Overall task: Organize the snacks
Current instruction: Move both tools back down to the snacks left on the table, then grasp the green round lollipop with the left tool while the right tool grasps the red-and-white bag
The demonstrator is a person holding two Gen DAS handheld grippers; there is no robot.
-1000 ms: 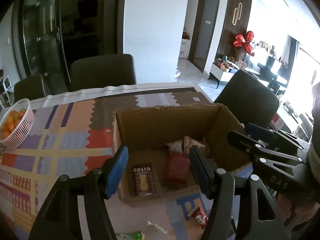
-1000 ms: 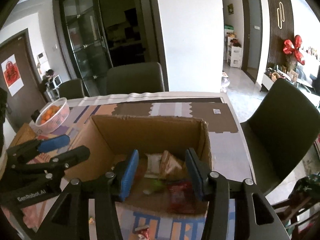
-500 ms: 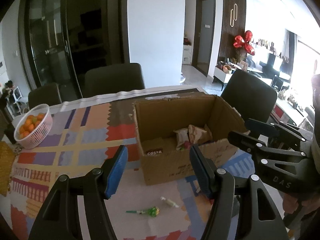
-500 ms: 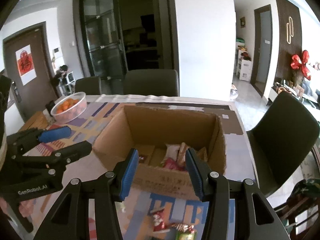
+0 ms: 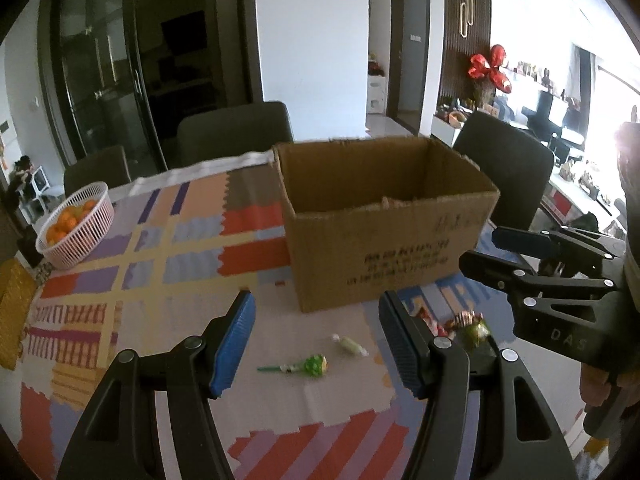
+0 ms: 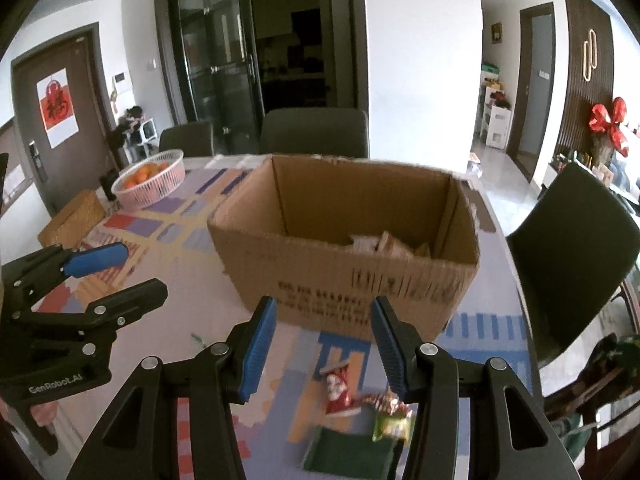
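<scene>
An open cardboard box (image 5: 384, 236) stands on the patterned tablecloth; it also shows in the right wrist view (image 6: 352, 276), with snack packets (image 6: 380, 244) inside. My left gripper (image 5: 316, 340) is open and empty, near side of the box, above a green lollipop (image 5: 312, 365) and a wrapped candy (image 5: 350, 345). My right gripper (image 6: 324, 344) is open and empty, above a red snack packet (image 6: 338, 390), a green-yellow packet (image 6: 392, 424) and a dark green pack (image 6: 348, 450). Each gripper shows in the other's view: the right (image 5: 496, 252), the left (image 6: 132, 272).
A pink basket of oranges (image 5: 76, 224) stands at the table's far left, also in the right wrist view (image 6: 150, 178). Dark chairs (image 5: 236, 128) stand behind the table and one (image 6: 576, 248) on the right. A woven mat (image 6: 74, 220) lies at the left edge.
Both grippers have pulled back and down from over the box toward the near table edge. The loose snacks in front of the box have come into view. Both stay open.
</scene>
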